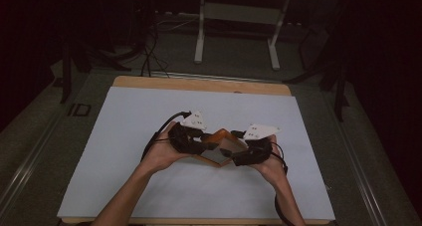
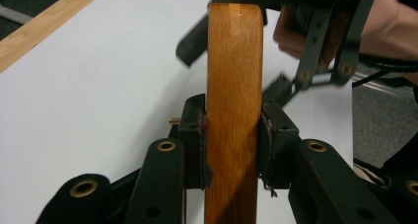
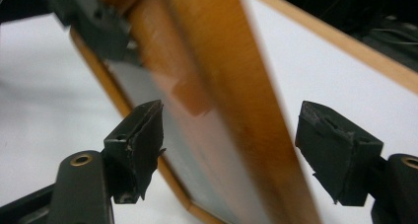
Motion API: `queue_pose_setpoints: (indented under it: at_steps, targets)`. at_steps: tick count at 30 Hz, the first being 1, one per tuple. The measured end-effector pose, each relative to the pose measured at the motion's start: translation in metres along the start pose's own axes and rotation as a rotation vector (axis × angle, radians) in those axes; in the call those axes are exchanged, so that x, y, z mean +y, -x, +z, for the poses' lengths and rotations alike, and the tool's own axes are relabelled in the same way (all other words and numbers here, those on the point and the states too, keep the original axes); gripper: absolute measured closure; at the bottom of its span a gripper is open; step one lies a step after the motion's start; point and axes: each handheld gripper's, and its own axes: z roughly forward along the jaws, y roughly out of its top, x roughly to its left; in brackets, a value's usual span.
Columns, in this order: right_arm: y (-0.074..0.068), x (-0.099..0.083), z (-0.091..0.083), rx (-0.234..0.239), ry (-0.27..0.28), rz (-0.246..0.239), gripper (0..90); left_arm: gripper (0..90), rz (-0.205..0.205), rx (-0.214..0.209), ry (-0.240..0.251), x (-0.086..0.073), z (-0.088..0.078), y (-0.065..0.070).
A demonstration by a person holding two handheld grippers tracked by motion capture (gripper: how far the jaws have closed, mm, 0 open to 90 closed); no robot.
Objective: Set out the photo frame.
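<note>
Left gripper [image 2: 231, 135] pinches the wooden frame [image 2: 234, 86] edge; right gripper [image 3: 229, 135] spread (pads clear of it).

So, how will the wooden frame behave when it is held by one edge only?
The frame looks stiff: its wooden edge stays straight between the left tool's pads. It probably will not slip, since those pads press flat wood. It may be fragile: a dark, glass-like panel seems to sit inside, so a drop could break it.

Wood frame [image 3: 231, 100] btwn open gripper [image 3: 229, 150] pads, untouched.
</note>
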Motion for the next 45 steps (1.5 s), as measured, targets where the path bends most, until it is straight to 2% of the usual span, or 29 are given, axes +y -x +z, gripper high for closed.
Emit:
queue_pose_setpoints:
  at_steps: [3, 12, 17, 21, 22, 25, 31, 37, 39, 42, 45]
  targets:
    - [-0.003, 0.0, 0.003, -0.004, -0.018, -0.032, 26.0, 68.3, -0.004, -0.011, 0.003, 0.0, 0.0, -0.002]
    - [0.001, -0.004, -0.011, -0.003, -0.023, -0.054, 49.6, 64.5, -0.034, -0.045, 0.028, -0.002, 0.0, -0.011]
    - [0.001, -0.006, -0.018, 0.026, -0.02, -0.087, 60.6, 57.8, -0.077, -0.039, 0.043, -0.004, 0.001, -0.016]
    - [-0.001, -0.007, -0.02, 0.036, -0.025, -0.103, 64.8, 53.2, -0.112, -0.047, 0.065, -0.005, 0.002, -0.019]
    - [-0.001, -0.007, -0.021, 0.04, -0.026, -0.105, 66.2, 51.3, -0.122, -0.035, 0.069, -0.006, 0.002, -0.02]
    - [-0.001, -0.008, -0.023, 0.023, -0.033, -0.108, 67.6, 46.8, -0.162, -0.025, 0.099, -0.008, 0.0, -0.024]
    - [0.003, -0.017, -0.029, 0.002, -0.032, -0.075, 68.2, 37.2, -0.197, 0.0, 0.147, -0.017, -0.007, -0.03]
    - [0.004, -0.021, -0.032, -0.002, -0.035, -0.059, 68.2, 33.7, -0.24, 0.016, 0.199, -0.028, -0.015, -0.036]
    - [0.004, -0.021, -0.032, -0.003, -0.035, -0.058, 68.2, 32.8, -0.248, 0.03, 0.205, -0.032, -0.016, -0.037]
    - [0.005, -0.022, -0.032, -0.003, -0.035, -0.054, 68.2, 29.0, -0.261, 0.074, 0.225, -0.04, -0.016, -0.039]
    - [0.005, -0.023, -0.033, -0.001, -0.035, -0.055, 68.2, 26.9, -0.284, 0.082, 0.249, -0.048, -0.015, -0.042]
